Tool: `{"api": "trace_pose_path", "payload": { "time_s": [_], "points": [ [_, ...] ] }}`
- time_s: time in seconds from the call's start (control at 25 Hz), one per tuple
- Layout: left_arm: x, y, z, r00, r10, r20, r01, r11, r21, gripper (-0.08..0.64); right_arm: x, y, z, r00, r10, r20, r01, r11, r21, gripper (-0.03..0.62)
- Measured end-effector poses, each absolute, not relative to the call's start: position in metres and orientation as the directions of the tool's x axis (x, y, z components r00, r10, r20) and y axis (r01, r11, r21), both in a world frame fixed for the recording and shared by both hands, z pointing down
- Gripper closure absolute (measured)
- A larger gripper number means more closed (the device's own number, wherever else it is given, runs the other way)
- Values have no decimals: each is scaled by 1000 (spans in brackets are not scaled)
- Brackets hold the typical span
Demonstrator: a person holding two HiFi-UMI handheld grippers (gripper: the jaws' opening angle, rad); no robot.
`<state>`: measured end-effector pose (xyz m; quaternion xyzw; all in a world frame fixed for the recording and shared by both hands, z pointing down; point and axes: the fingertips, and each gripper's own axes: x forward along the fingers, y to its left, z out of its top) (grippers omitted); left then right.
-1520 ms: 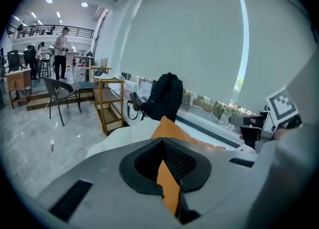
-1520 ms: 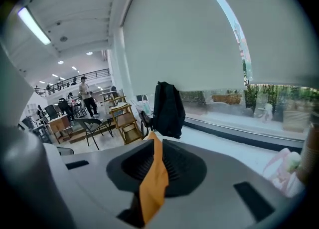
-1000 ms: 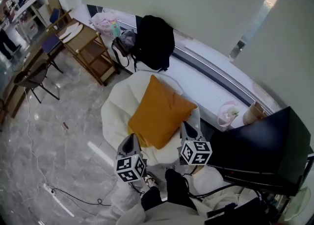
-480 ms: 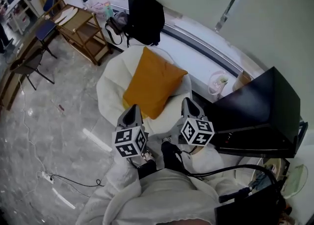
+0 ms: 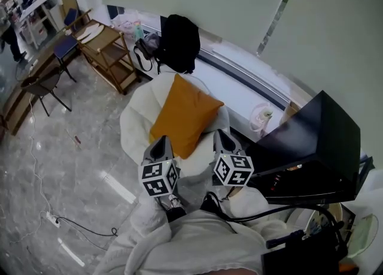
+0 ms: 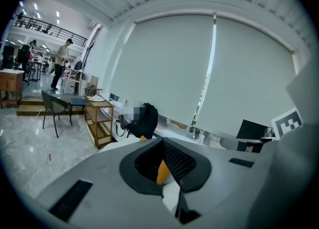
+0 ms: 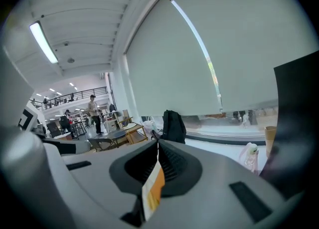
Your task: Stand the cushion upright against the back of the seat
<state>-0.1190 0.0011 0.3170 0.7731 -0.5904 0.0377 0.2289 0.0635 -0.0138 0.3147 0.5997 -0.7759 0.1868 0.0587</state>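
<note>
Pale marbled floor (image 5: 60, 166), spread to the left of the left gripper (image 5: 160, 143) and far beyond it. Large black slanted panel (image 5: 311, 148), just to the right of the right gripper (image 5: 221, 137), not touching it. White rounded seat (image 5: 134, 133), directly ahead of both grippers, with its near edge below their tips. Orange cushion (image 5: 182, 115), on the seat ahead of and between the two grippers, turned diamond-wise with one corner uppermost and leaning back against the seat's back. Apart from both grippers and held by neither. Seen also as an orange sliver through the narrow slit between the jaws in the left gripper view (image 6: 162, 171) and in the right gripper view (image 7: 155, 188). Black backpack (image 5: 179, 43), beyond the seat's back, farther from the grippers than the cushion. Wooden shelf trolley (image 5: 111, 58), ahead and well to the left of the left gripper, just beside the backpack. Dark chair (image 5: 45, 91), farther left again. Left gripper: clenched, jaw tips together, nothing grasped. Right gripper: likewise clenched and empty, about level with the left one and apart from it, marker cubes turned up toward the head camera.
</note>
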Motion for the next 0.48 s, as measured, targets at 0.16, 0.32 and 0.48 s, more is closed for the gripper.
{"api": "trace_pose_path", "payload": {
  "time_s": [0.16,0.32,0.48],
  "points": [
    [-103,18,323,248,-897,365,-941,-134,312,561,79,0,319,-314,-887,338,-943,250,-218,528],
    [-71,25,326,240,-894,379,-949,-134,284,561,105,5,332,-333,-868,368,-939,268,-217,528],
    [-49,23,320,254,-893,372,-958,-179,224,561,114,0,335,-349,-856,381,-932,276,-236,528]
  ]
}}
